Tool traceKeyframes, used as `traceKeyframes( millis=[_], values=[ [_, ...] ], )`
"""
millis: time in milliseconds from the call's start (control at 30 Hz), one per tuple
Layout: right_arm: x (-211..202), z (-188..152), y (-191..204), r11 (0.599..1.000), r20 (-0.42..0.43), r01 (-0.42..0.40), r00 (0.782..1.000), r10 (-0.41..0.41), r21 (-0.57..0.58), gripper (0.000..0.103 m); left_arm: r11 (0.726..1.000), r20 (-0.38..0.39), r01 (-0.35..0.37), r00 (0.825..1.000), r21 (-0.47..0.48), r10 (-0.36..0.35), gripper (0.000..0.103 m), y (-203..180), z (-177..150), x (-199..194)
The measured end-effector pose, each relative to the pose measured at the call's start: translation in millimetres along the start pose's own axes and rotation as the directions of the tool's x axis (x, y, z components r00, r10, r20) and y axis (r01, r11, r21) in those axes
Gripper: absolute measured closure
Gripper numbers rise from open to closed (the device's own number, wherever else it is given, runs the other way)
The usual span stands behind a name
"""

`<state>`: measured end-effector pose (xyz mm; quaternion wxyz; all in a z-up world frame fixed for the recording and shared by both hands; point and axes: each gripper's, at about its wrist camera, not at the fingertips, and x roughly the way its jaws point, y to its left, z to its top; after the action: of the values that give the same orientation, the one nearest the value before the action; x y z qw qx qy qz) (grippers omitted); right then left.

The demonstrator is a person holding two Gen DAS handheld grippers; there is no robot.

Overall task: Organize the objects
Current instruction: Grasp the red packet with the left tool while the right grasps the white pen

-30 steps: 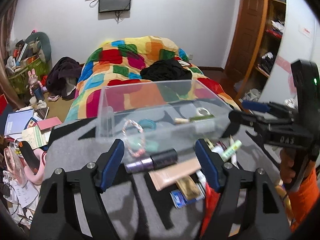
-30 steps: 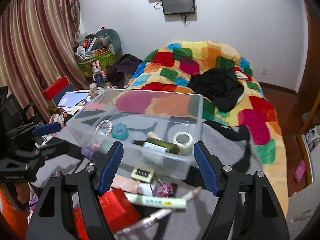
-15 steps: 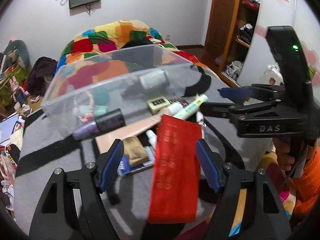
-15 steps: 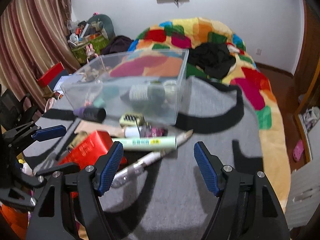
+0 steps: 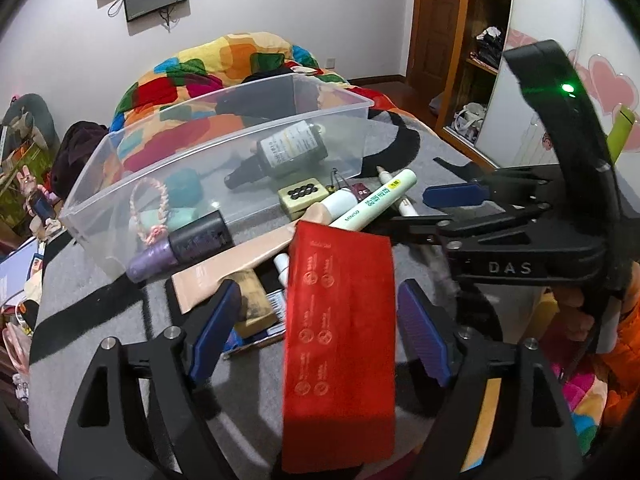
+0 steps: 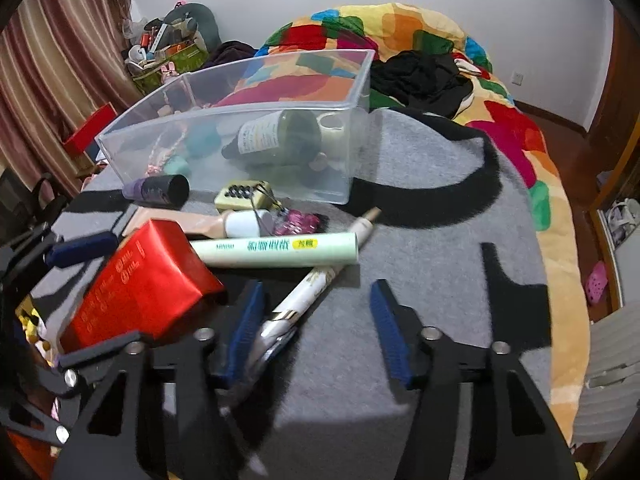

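A red box [image 5: 340, 320] lies on the grey blanket between the fingers of my left gripper [image 5: 318, 330], whose jaws are opening; the pads do not press it. In the right wrist view the same red box [image 6: 148, 280] sits between the left gripper's fingers [image 6: 80, 248]. My right gripper [image 6: 318, 330] is closing around a white pen [image 6: 308, 292] that lies close to its left pad, untouched by the right pad. A pale green tube [image 6: 276, 250], a beige tube [image 5: 240, 264] and a purple-black tube [image 5: 180, 248] lie in front of the clear bin [image 5: 224, 152].
The clear bin [image 6: 280, 80] holds a dark bottle [image 6: 276, 136], a bracelet [image 5: 150, 212] and a teal roll [image 5: 182, 188]. A small keypad lock [image 6: 244, 196] and a pink trinket [image 6: 298, 222] lie by it. The colourful quilt [image 6: 520, 128] lies beyond; the blanket's edge drops off at right.
Both grippers have sunk toward the pile. The left jaws now straddle the red box and stand wider. The right jaws have narrowed around the white pen.
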<state>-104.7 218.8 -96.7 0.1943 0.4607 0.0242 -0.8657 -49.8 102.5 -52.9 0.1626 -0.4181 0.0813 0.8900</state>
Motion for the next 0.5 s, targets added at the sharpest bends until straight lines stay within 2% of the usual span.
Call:
traceKeyframes(
  millis=[67, 233, 300, 367, 400, 500],
  values=[
    [-4, -5, -4, 1.000, 0.003, 0.022, 1.000, -0.022, -0.008, 0.073, 1.000, -0.001, -0.005, 1.000, 0.017, 0.005, 0.017, -5, 2, 4],
    [-11, -12, -12, 0.998, 0.020, 0.053, 0.998, -0.053, -0.020, 0.090, 0.996, 0.007, -0.062, 0.998, 0.070, 0.062, 0.017, -15, 4, 14],
    [-13, -14, -14, 0.998, 0.032, 0.056, 0.998, -0.056, -0.015, 0.090, 0.995, 0.017, -0.074, 0.997, 0.068, 0.073, 0.023, -15, 4, 16],
    [-15, -17, -16, 0.998, 0.042, 0.056, 0.998, -0.056, 0.000, 0.090, 0.994, 0.026, -0.086, 0.996, 0.071, 0.084, 0.042, -14, 4, 15],
    [-16, -18, -18, 0.998, 0.048, 0.057, 0.997, -0.057, 0.010, 0.091, 0.995, 0.026, -0.080, 0.997, 0.067, 0.078, 0.045, -13, 4, 15],
    [-21, -21, -25, 0.996, 0.069, 0.069, 0.995, -0.072, 0.053, 0.091, 0.995, 0.049, -0.082, 0.996, 0.052, 0.079, 0.046, -9, 3, 10]
  ],
)
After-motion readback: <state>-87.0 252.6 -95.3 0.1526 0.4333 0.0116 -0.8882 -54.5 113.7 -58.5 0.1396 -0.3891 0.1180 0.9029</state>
